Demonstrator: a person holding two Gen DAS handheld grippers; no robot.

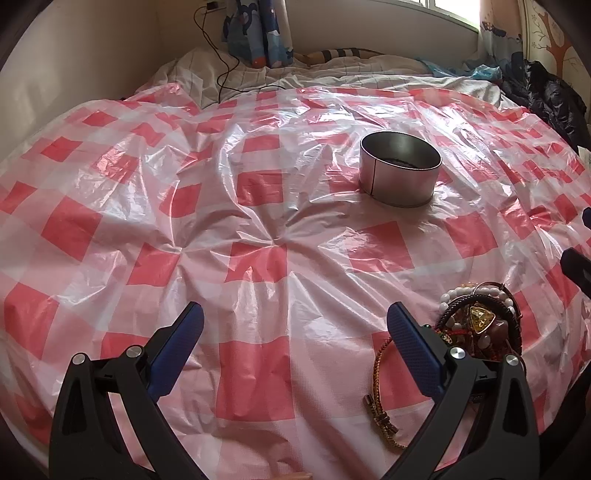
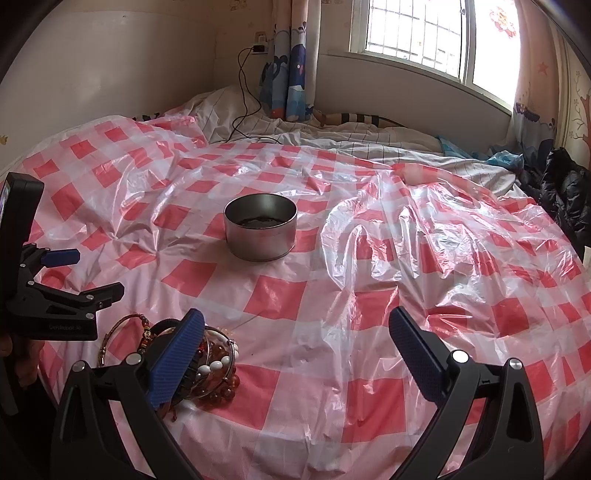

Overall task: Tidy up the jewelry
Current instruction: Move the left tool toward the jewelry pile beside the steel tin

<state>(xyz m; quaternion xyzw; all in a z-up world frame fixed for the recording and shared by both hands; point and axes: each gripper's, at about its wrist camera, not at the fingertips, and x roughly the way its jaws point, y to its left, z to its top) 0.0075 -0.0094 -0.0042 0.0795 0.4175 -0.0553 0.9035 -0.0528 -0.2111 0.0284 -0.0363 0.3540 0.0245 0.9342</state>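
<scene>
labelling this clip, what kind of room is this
Most likely a bedroom: the red-and-white checked plastic sheet covers a bed with rumpled white bedding, below a barred window with cartoon-print curtains.

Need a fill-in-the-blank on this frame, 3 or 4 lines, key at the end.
1. The round metal tin stands with its lid ____.
2. The jewelry pile lies on a plastic sheet checked white and ____.
3. Both the left gripper and the right gripper have their jaws ____.
4. Seen from the left wrist, the braided cord bracelet lies ____ the tin than the gripper does not; it is nearer the camera.

Missing words: off; red; open; farther from
</scene>
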